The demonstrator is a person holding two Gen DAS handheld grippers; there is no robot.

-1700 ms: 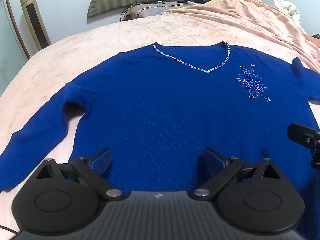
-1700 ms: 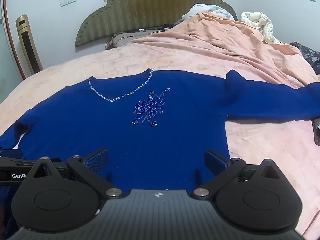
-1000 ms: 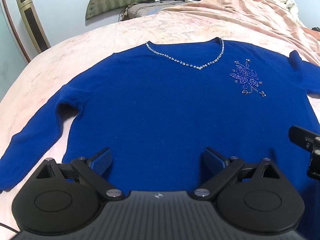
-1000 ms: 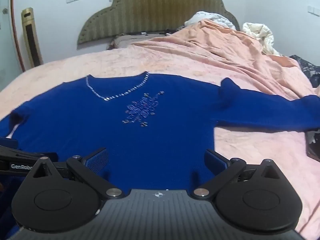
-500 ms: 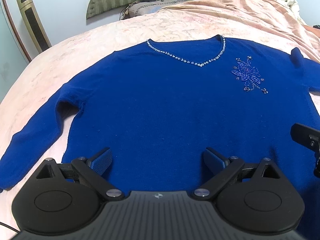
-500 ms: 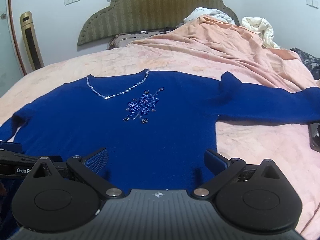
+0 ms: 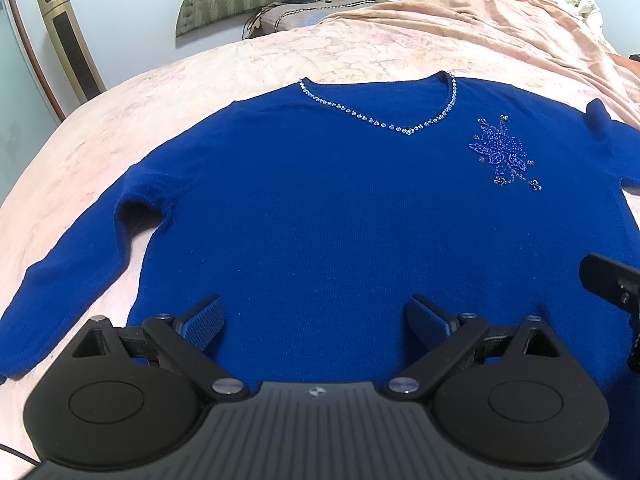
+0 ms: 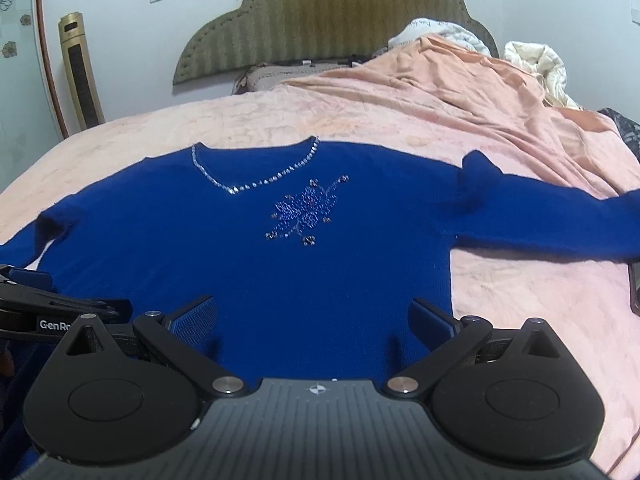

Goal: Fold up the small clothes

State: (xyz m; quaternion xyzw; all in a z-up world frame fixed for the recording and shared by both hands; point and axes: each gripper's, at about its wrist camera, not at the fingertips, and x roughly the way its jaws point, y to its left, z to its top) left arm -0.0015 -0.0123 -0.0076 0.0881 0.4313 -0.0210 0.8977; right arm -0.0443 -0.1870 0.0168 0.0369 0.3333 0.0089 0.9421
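Note:
A royal blue sweater [image 7: 320, 208] lies flat and face up on the pink bedspread, with a beaded V-neck and a beaded flower on the chest. It also shows in the right wrist view [image 8: 248, 248]. Its left sleeve [image 7: 68, 268] and right sleeve [image 8: 560, 224] spread outward. My left gripper [image 7: 316, 320] is open and empty over the lower hem. My right gripper [image 8: 314, 316] is open and empty over the hem further right. Each gripper shows at the edge of the other's view.
The pink bedspread [image 8: 540, 320] covers the bed. A rumpled peach blanket [image 8: 460, 92] and white bedding [image 8: 536, 64] pile at the back right. A padded headboard [image 8: 332, 20] and a tall gold fan [image 8: 80, 68] stand behind. A dark phone [image 8: 634, 288] lies at the right edge.
Both grippers have shifted slightly over the sweater's hem, and the views moved a little. The sweater lies as before and both grippers stay open.

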